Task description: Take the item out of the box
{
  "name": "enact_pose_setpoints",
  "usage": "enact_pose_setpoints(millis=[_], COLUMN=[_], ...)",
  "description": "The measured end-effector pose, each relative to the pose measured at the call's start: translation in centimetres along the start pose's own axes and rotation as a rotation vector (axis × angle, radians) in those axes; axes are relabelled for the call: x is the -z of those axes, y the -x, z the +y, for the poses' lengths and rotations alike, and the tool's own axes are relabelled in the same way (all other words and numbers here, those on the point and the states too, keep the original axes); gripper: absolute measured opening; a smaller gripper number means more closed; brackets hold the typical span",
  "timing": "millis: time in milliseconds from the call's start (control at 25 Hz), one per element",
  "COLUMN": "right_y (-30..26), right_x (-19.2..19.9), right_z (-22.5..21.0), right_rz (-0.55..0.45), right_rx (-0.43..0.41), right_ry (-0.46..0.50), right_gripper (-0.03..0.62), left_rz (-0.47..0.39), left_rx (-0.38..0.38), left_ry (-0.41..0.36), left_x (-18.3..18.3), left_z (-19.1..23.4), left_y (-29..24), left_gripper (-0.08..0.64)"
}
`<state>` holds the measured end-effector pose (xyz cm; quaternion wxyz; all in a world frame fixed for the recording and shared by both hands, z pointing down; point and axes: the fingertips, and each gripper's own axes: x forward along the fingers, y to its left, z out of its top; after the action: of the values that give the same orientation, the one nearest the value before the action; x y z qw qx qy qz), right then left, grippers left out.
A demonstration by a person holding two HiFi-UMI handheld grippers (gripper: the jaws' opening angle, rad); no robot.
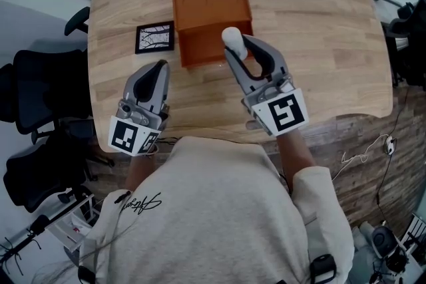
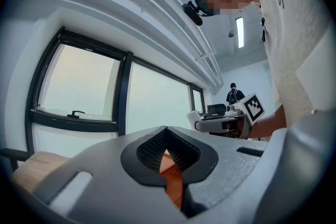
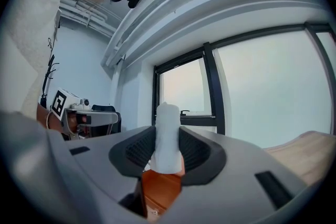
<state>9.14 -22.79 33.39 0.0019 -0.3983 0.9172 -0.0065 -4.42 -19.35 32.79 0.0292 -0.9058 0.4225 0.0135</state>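
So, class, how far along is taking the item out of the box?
Done: the right tongs are shut on the white cylinder. In hand: it hangs over the open orange box, seemingly not yet clear. Left: carry it away onto the wooden table. The left tongs are shut, empty.

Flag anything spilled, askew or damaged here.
Nothing stands out. The box sits open on the table, the white item is clamped in the right gripper, and the left gripper is shut, empty.

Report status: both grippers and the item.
Left gripper shut, empty. Right gripper shut on white item, above orange box. Framed card beside box, not obstructing.
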Motion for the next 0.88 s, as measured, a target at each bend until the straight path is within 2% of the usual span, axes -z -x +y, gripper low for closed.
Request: enact_pose_setpoints(millis=[240, 880], right_y=[0.6, 1.7], right_x=[-1.3, -2.4], right_z=[0.5, 3.0], right_rz=[-0.054, -0.084], right_rx=[0.056, 0.136], right_ry=[0.029, 0.031], right_gripper=[0.14, 0.137], left_rz=[-0.017, -0.039], left_rx=[0.017, 0.064], left_ry=[0.002, 0.004], left_x=[-0.8, -1.7], left_z=[0.3, 0.6], left_y=[0.8, 2.9], left_gripper=[0.003, 0.003])
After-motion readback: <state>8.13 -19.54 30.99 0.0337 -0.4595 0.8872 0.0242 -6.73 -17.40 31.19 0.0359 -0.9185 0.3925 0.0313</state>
